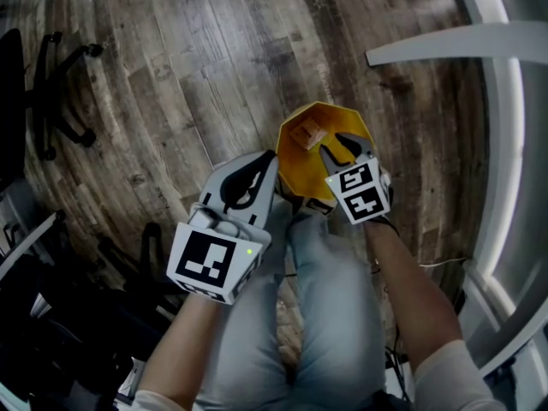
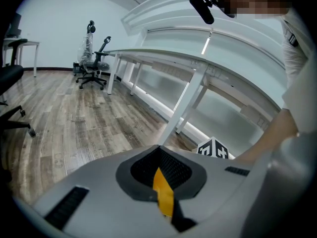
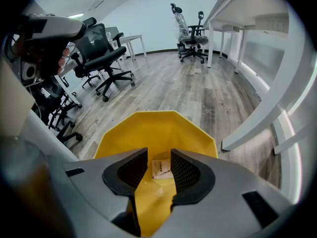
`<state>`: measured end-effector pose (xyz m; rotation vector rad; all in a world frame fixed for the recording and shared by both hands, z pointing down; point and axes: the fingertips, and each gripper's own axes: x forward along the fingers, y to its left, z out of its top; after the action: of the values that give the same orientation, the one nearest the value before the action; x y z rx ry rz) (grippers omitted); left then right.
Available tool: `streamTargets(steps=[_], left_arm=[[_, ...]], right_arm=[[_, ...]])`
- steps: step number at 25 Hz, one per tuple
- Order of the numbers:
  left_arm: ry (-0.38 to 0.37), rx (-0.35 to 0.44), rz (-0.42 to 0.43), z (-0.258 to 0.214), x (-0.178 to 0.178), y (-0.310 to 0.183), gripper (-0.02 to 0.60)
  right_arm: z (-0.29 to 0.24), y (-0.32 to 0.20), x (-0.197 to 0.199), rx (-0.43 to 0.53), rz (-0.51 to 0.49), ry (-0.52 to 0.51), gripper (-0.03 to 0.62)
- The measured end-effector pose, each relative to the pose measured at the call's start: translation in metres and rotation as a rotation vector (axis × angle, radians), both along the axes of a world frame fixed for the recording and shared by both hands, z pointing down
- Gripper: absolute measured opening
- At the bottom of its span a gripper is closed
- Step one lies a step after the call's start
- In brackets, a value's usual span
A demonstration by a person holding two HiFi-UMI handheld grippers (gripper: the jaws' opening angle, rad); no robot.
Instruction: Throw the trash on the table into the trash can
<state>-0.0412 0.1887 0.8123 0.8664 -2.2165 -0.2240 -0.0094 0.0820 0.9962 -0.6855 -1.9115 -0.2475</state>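
Note:
A yellow trash can [image 1: 318, 163] stands on the wood floor in front of my knees. A small piece of paper trash [image 1: 308, 134] lies inside it. My right gripper [image 1: 339, 150] hangs over the can's right side, pointing steeply down. In the right gripper view the right gripper [image 3: 159, 155] is open, with nothing pressed between the pads. The paper trash [image 3: 161, 168] shows through the gap, down in the yellow can [image 3: 158, 128]. My left gripper [image 1: 269, 171] is at the can's left rim. In the left gripper view the left gripper [image 2: 159, 171] is shut on a yellow strip of the rim [image 2: 164, 193].
A white desk [image 1: 505, 144] curves along the right; its legs [image 2: 185, 100] stand on the floor beside me. Black office chairs [image 1: 51, 84] are at the left, with more chairs [image 3: 106, 58] across the room. The person's legs [image 1: 330, 298] are below the can.

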Motion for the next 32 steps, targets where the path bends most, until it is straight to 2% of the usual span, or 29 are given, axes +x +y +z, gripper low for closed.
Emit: streamTargets(steps=[6,8,10,15,26,32], left_arm=[[0.001,-0.007,0.010,-0.002,0.001,0.002,0.002],[0.003,-0.011,0.014,-0.008,0.002,0.001,0.002],[0.007,-0.013,0.018,-0.019,0.001,0.000,0.002],[0.000,-0.010,0.029,-0.062,-0.007,-0.003,0.002],[-0.018,-0.013,0.067,-0.162,-0.017,-0.013,0.002],[-0.014,-0.031,0.072,-0.191,-0.013,-0.014,0.002]], right_arm=[[-0.011,0.003,-0.003,-0.020,0.016,-0.009,0.160],[-0.022,0.005,-0.003,-0.043,0.031,-0.006,0.138],[-0.038,0.005,-0.005,-0.051,0.040,-0.017,0.091],[-0.088,0.007,-0.014,-0.069,0.052,-0.028,0.052],[-0.211,0.010,-0.024,-0.094,0.003,-0.052,0.032],[-0.263,0.005,-0.033,-0.137,0.064,-0.062,0.031]])
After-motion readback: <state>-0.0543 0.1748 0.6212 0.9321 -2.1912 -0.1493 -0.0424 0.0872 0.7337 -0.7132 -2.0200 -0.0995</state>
